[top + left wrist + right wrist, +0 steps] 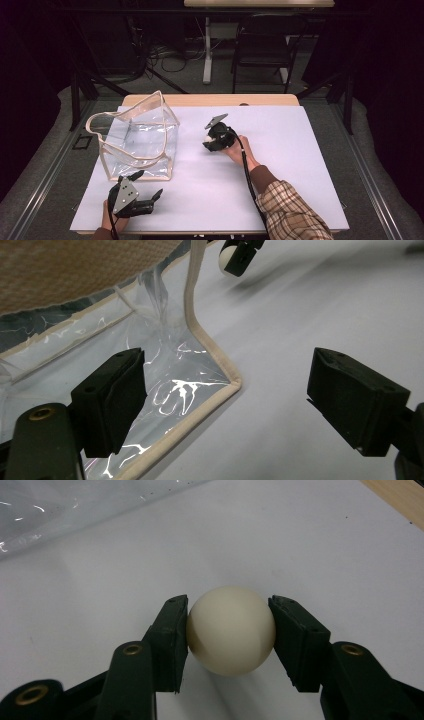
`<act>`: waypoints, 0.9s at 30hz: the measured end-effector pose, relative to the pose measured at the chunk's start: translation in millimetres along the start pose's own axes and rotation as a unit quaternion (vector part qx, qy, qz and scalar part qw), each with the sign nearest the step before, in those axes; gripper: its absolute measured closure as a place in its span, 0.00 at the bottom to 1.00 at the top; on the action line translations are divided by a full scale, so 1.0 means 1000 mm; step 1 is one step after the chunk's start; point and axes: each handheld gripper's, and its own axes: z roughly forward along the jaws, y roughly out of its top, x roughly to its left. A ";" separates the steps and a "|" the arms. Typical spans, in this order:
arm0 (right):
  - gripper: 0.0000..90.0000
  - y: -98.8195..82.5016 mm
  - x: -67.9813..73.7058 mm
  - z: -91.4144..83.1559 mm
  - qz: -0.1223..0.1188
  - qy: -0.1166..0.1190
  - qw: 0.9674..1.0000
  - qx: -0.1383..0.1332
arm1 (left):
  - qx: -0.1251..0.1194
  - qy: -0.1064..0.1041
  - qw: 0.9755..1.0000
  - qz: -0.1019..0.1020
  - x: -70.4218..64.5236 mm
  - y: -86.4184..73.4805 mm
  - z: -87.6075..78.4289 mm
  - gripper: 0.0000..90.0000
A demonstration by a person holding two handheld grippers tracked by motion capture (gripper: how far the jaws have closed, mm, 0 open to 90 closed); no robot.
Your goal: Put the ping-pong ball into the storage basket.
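A cream-white ball (231,630) sits between the pads of my right gripper (229,635), which is shut on it just above the white table sheet. From above, that right gripper (208,141) is at the table's middle with the ball (207,138) at its tip. A clear plastic bag with beige trim (137,137) stands open at the left. My left gripper (149,186) rests near the front edge, just in front of the bag, jaws open and empty. In the left gripper view the bag's corner (220,380) lies between the spread jaws of the left gripper (225,400), and the ball (227,257) shows far off.
The white sheet (280,165) covers a wooden table. A folding chair (262,47) and a table leg stand on the floor beyond the far edge. A plaid-sleeved forearm (287,207) comes in from the bottom right.
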 end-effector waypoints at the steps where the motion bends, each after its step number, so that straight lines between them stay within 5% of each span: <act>1: 0.56 0.000 0.000 -0.001 0.000 0.000 1.000 -0.002 | 0.000 0.000 1.000 0.000 0.000 0.000 0.000 0.18; 27: 0.56 0.012 0.004 -0.035 -0.021 -0.014 0.999 -0.025 | 0.002 0.000 1.000 0.000 0.000 0.000 0.000 0.18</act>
